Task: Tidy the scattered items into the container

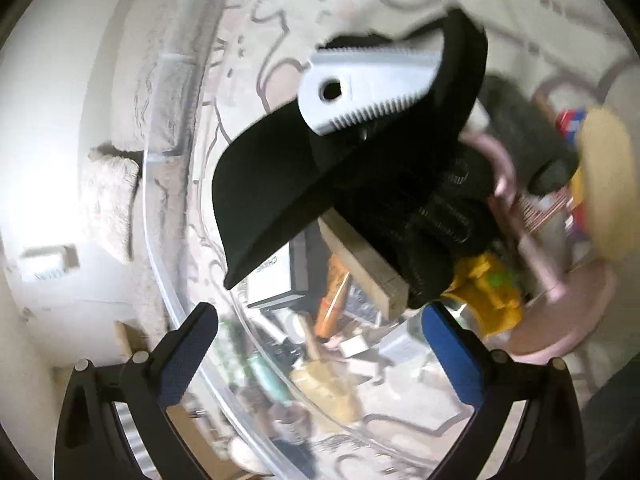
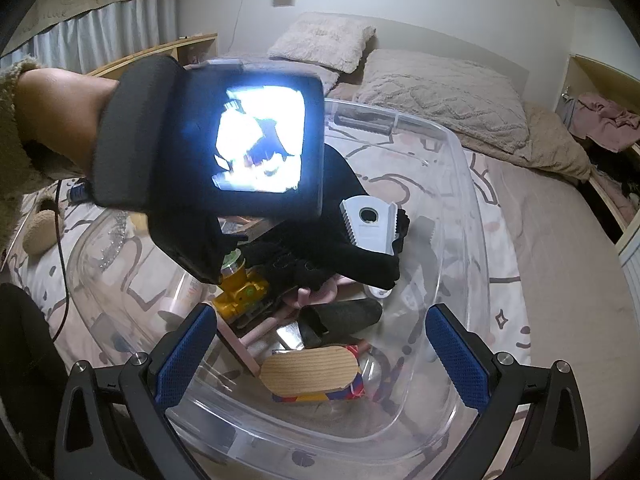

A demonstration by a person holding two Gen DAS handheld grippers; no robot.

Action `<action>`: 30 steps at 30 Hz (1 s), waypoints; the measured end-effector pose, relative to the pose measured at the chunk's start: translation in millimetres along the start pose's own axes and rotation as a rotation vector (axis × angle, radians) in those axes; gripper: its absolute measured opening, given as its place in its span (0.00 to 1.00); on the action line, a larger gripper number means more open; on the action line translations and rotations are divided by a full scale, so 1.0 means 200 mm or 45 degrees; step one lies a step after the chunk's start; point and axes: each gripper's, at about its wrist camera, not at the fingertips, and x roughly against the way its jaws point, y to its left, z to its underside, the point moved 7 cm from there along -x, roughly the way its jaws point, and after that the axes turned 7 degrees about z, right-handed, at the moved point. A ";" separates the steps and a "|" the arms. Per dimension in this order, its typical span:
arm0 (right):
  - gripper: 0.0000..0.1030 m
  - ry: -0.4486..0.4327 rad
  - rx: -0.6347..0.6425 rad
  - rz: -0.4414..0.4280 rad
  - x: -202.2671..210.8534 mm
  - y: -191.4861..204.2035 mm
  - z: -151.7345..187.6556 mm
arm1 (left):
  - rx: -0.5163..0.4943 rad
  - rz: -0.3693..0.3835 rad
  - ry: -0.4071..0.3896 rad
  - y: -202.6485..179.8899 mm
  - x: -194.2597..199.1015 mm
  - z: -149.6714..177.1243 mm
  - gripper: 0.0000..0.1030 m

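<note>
Clear plastic container [image 2: 460, 184] sits on the bed [image 2: 560, 264], already holding a pile of items. A black cap [image 1: 272, 184] lies on top of the pile, brim tilted toward the container wall, with a grey toothed comb [image 1: 360, 88] resting on it. Under the cap sit a wooden block [image 1: 364, 256], a yellow toy [image 2: 240, 292], a pink stand [image 1: 560, 312] and a dark roller [image 2: 340, 316]. Near the container's front sits a wooden oval piece [image 2: 308, 368]. Left claw [image 1: 320, 320] is spread wide, nothing between its pads, hovering over the container rim. Right claw [image 2: 316, 328] is also spread, empty, above the container's near end. The left device's lit screen [image 2: 260, 140] fills the right view, held by a hand [image 2: 60, 120].
</note>
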 end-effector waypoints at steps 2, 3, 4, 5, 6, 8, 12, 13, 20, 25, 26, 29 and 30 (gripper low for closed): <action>1.00 -0.014 0.000 -0.008 0.00 0.00 0.00 | 0.084 0.047 -0.076 0.05 0.05 0.00 0.99; 1.00 -0.022 0.002 -0.016 0.00 0.00 0.00 | 0.124 0.062 -0.111 0.07 0.06 0.00 0.99; 1.00 -0.030 0.001 -0.027 0.00 0.00 0.00 | 0.170 0.090 -0.152 0.09 0.08 0.00 0.99; 1.00 -0.036 -0.002 -0.035 0.00 0.00 0.00 | 0.210 0.118 -0.188 0.11 0.10 0.01 0.99; 1.00 -0.038 -0.004 -0.041 0.00 0.00 0.00 | 0.246 0.135 -0.216 0.11 0.11 0.02 0.99; 1.00 -0.041 -0.006 -0.040 0.00 0.00 0.00 | 0.320 0.153 -0.263 0.09 0.16 0.05 0.99; 1.00 -0.051 -0.025 -0.044 0.00 0.01 0.00 | 0.432 0.151 -0.339 0.03 0.23 0.13 0.99; 1.00 -0.054 -0.030 -0.045 0.00 0.01 0.00 | 0.458 0.156 -0.369 0.02 0.25 0.16 0.99; 1.00 -0.059 -0.032 -0.042 0.00 0.01 0.00 | 0.704 0.236 -0.610 0.09 0.40 0.33 0.99; 1.00 -0.050 -0.038 -0.012 0.01 0.00 -0.01 | 0.817 0.243 -0.730 0.14 0.51 0.44 1.00; 1.00 -0.049 -0.039 -0.006 0.01 0.00 -0.01 | 0.835 0.237 -0.753 0.14 0.53 0.47 1.00; 1.00 -0.072 -0.091 -0.001 0.07 0.00 -0.04 | 0.873 0.190 -0.806 0.15 0.60 0.54 1.00; 1.00 -0.086 -0.109 -0.003 0.10 0.00 -0.06 | 0.882 0.181 -0.822 0.15 0.62 0.56 1.00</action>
